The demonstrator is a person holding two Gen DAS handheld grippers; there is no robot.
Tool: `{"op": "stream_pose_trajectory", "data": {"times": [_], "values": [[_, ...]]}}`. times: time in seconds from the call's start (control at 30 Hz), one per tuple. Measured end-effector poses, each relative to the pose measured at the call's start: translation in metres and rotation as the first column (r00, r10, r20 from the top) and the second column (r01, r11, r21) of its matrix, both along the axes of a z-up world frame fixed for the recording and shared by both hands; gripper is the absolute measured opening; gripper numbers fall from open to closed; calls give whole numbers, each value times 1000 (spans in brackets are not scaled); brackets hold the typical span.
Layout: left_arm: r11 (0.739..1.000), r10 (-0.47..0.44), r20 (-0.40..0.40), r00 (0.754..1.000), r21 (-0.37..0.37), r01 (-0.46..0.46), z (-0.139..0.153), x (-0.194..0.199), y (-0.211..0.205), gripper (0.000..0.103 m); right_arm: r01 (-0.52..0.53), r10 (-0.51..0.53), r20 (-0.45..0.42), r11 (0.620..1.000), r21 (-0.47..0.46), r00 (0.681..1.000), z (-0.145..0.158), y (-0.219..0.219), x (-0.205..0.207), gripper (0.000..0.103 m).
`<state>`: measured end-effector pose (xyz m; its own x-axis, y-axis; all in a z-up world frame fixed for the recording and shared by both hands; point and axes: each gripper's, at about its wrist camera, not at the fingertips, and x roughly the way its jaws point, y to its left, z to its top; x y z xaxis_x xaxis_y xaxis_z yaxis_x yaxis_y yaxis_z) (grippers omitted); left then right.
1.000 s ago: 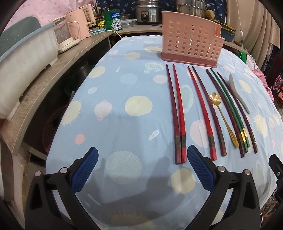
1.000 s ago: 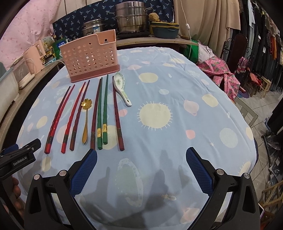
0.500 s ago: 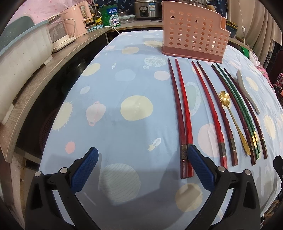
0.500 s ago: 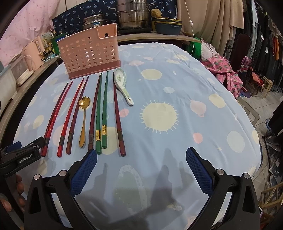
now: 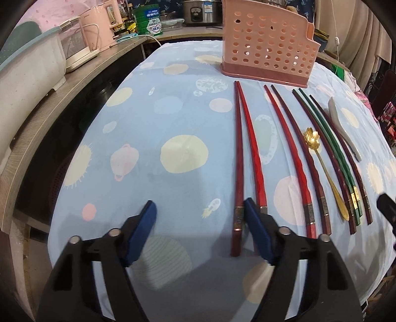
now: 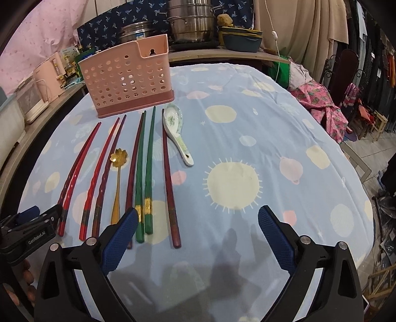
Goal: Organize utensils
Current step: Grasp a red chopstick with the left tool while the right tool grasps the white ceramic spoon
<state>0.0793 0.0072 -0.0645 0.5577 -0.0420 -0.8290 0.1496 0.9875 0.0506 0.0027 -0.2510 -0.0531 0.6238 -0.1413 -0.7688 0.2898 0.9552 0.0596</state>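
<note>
Several chopsticks in red, dark red and green lie side by side on the blue patterned tablecloth [image 5: 178,119], in front of a pink perforated holder [image 5: 267,47]. A gold flower spoon [image 5: 321,158] lies among them, and a white ceramic spoon [image 6: 175,128] lies at their right. My left gripper [image 5: 200,223] hovers over the near ends of the leftmost pair and its jaws are closing. The dark red chopstick [image 5: 238,173] lies between them, beside the right finger [image 5: 257,230], untouched. My right gripper [image 6: 198,230] is closing slightly. The green pair [image 6: 143,173] and a dark red chopstick [image 6: 170,188] lie between its jaws, unpressed.
A wooden counter [image 5: 49,104] along the left carries a white tub, pink appliances and jars. Steel pots [image 6: 190,19] stand behind the holder. A chair with pink cloth [image 6: 319,104] stands past the table's right edge. The right half of the cloth holds no utensils.
Both grippers have moved forward toward the near ends of the chopsticks. The left jaws have narrowed clearly, the right jaws a little.
</note>
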Motion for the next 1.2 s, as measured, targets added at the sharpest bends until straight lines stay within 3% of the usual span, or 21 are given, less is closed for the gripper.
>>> {"op": "stream_pose_trajectory", "data": {"times": [0.17,0.43,0.67,0.73,0.8,0.97,1.2], "values": [[1000,-11,0,1000,-8,11,2,7,-7,47,-20,20,15,1000,16,1000,-4,-12,36,61],[1000,-24,2,1000,-16,24,1,8,-10,42,-56,56,0,998,17,998,-20,-19,78,27],[999,-26,0,1000,-25,26,1,7,-9,42,-74,74,3,997,11,997,-26,-18,89,26],[999,-29,0,1000,-29,29,2,5,-8,41,-86,86,4,996,10,996,-26,-16,88,17],[999,-32,1,999,-31,32,2,2,-7,36,-94,94,4,996,9,996,-26,-15,86,14],[998,-38,-10,999,-58,38,5,-7,-2,10,-97,97,9,995,16,995,-21,-12,70,7],[992,-47,3,999,-120,47,21,-21,8,7,-81,79,54,996,33,995,2,-14,39,6]]}}
